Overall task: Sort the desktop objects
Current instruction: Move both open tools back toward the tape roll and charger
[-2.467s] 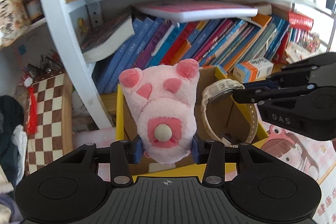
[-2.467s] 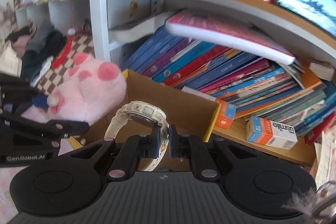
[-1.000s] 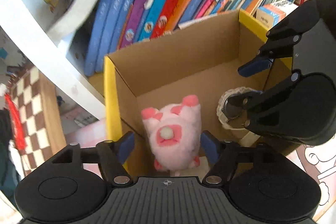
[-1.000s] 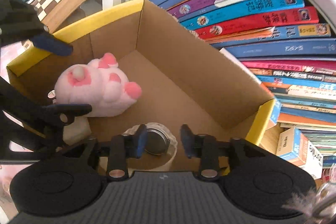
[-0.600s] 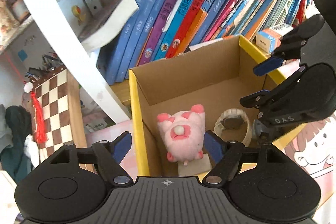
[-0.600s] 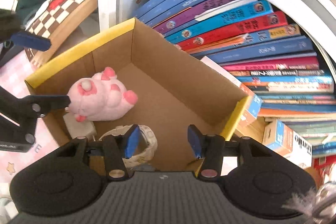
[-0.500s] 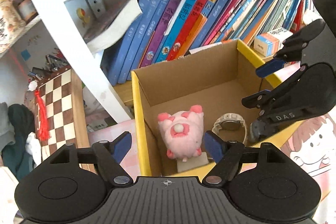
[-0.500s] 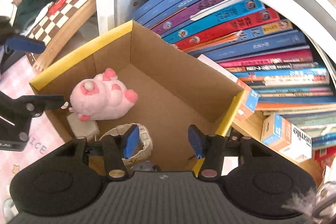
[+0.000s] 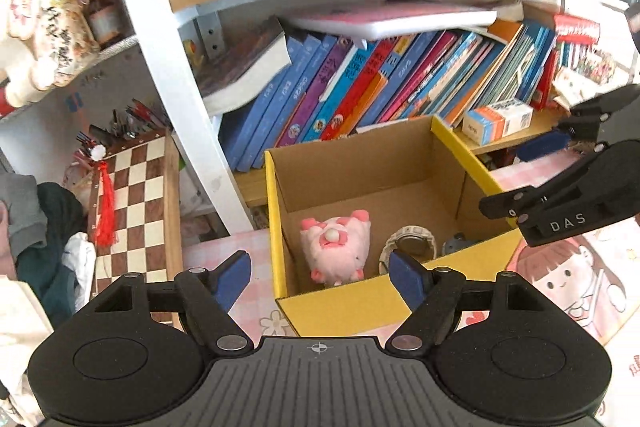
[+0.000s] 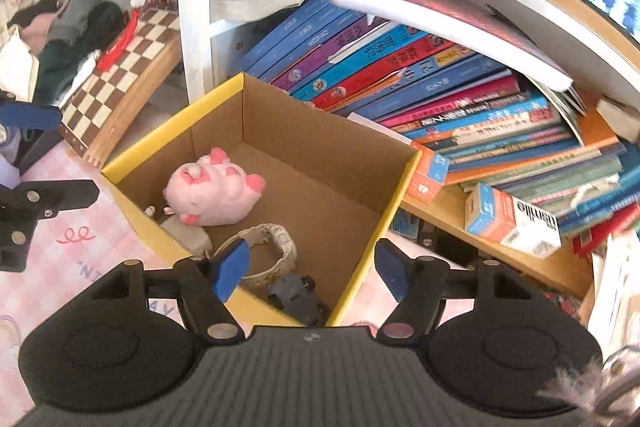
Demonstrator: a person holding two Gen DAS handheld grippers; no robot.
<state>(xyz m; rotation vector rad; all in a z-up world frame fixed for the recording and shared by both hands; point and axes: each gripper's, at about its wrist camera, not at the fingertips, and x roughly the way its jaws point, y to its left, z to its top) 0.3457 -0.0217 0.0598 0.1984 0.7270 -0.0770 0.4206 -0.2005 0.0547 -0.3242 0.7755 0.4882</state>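
Observation:
A yellow-rimmed cardboard box (image 9: 276, 219) (image 10: 394, 195) stands on the pink desk mat below the bookshelf. Inside it lie a pink plush pig (image 9: 334, 249) (image 10: 212, 189), a cream wristwatch (image 9: 408, 247) (image 10: 276, 247), a small grey toy (image 9: 456, 242) (image 10: 294, 295) and a pale block (image 10: 188, 233). My left gripper (image 9: 320, 271) hangs open above the box's near rim, holding nothing. My right gripper (image 10: 312, 265) is open too, above the box's near corner, and shows at the right of the left wrist view (image 9: 516, 179).
Slanted books (image 9: 360, 91) (image 10: 420, 95) fill the shelf behind the box. An orange and white carton (image 9: 496, 121) (image 10: 512, 217) lies on the shelf board. A chessboard (image 9: 132, 199) (image 10: 128, 55) and piled clothes (image 9: 44, 239) sit at the left.
Both grippers let go of the plush pig and the watch inside the box, opened, and have drawn back and up. The box now looks smaller and farther off.

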